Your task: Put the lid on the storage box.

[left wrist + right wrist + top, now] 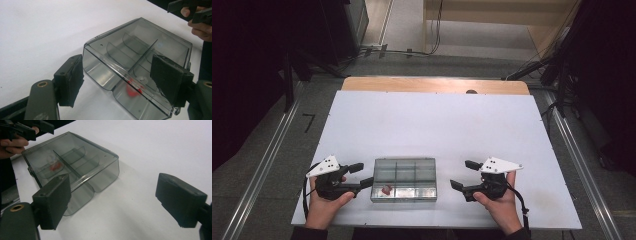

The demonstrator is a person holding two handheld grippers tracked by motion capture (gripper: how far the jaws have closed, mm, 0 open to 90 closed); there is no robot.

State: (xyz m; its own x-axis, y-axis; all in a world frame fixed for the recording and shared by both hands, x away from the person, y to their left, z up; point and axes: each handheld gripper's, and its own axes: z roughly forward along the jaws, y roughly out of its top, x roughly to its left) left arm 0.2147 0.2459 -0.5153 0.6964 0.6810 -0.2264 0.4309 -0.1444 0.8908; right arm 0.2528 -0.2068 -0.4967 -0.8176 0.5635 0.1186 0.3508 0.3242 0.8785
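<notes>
Both pairs of jaws stand wide with nothing pressed between their pads. The left gripper (362, 175) sits at the lower left of the high view; in its own view the clear compartment box (135, 72) lies between the open jaws, though whether the right-hand pad brushes the lid I cannot tell. The right gripper (460, 175) hovers at the lower right, clear of the box, its jaws framing bare white table (150, 157). The box rests low and centre in the high view, lid shut, with a small red piece (386, 190) in a near compartment. I judge it light, rigid and slick, likely to skid or crack if pinched hard; the short end walls or the lid's front lip look the safest holds
</notes>
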